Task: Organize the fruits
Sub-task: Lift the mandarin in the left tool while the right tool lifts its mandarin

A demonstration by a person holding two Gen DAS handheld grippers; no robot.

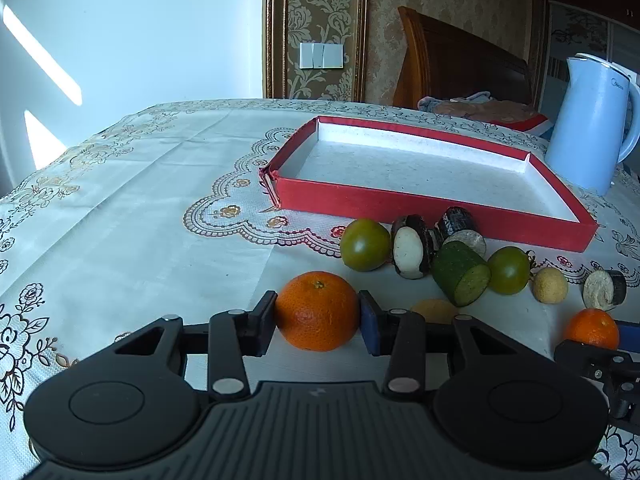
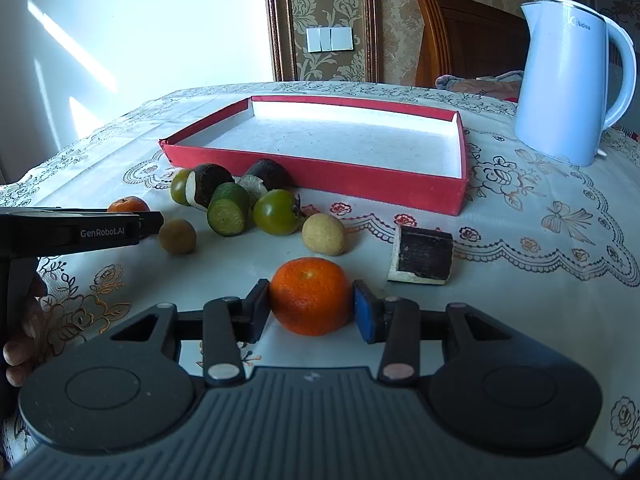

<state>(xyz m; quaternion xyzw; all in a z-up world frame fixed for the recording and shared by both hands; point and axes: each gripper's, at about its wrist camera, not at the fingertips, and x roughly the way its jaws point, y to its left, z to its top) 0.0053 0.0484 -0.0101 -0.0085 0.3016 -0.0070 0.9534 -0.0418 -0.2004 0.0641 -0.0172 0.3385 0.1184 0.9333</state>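
In the left wrist view, an orange mandarin (image 1: 318,304) sits on the tablecloth with my left gripper (image 1: 316,314) shut on it, a pad pressing each side. The right wrist view shows a second mandarin (image 2: 310,292) held the same way by my right gripper (image 2: 311,303). Beyond both lies a shallow red tray (image 1: 400,204) (image 2: 360,184) with a bare white floor. Between grippers and tray are two green tomatoes (image 1: 365,245) (image 1: 509,271), a cut cucumber piece (image 1: 460,274), dark-skinned white-fleshed chunks (image 1: 412,252) and tan round fruits (image 1: 550,285).
A pale blue kettle (image 2: 568,80) stands at the right, beside the tray's far corner. A dark-skinned chunk (image 2: 422,258) lies just right of the right gripper. A person's hand (image 2: 22,320) is at the left edge. The table's far edge meets a wall and a wooden headboard.
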